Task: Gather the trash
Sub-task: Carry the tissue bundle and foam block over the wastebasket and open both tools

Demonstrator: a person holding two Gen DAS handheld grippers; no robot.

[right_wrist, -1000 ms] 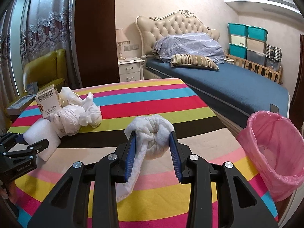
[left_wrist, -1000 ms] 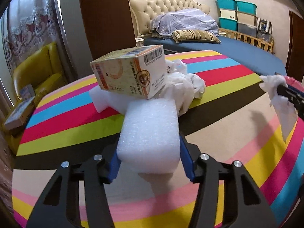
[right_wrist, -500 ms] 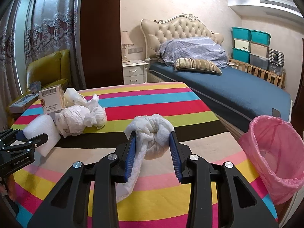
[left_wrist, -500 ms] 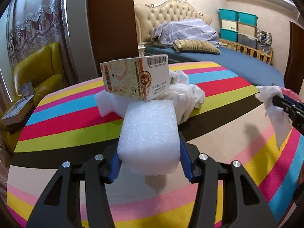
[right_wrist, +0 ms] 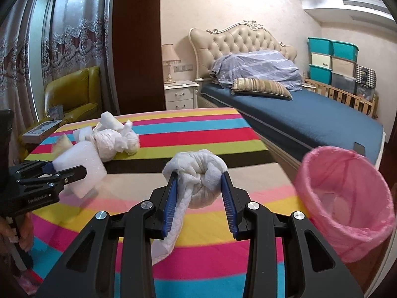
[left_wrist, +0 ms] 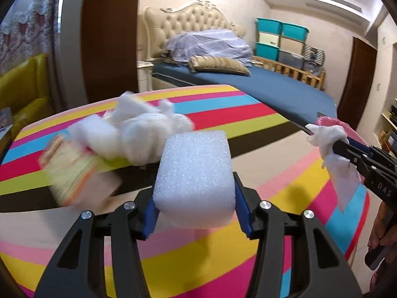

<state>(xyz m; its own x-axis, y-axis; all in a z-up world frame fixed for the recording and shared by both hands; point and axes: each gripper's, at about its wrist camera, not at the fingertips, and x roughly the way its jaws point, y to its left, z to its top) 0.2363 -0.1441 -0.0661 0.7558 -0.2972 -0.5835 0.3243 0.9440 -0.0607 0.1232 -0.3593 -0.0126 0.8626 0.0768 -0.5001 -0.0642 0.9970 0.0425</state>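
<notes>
My left gripper is shut on a white foam block, held a little above the striped table. Left of it a yellow cardboard box shows blurred and tilted beside a pile of crumpled white tissue. My right gripper is shut on a wad of white tissue whose tail hangs down. A pink-lined trash bin stands off the table's right edge, right of that gripper. The right wrist view also shows the left gripper with its foam block at the left.
More foam pieces lie at the back of the tissue pile. Beyond the table are a bed, a nightstand and a yellow armchair. A person's hand grips the left tool's handle.
The box that rested on the foam has tipped off to the left. My left gripper lifted the foam block and swung right. My right gripper carried its tissue closer to the bin.
</notes>
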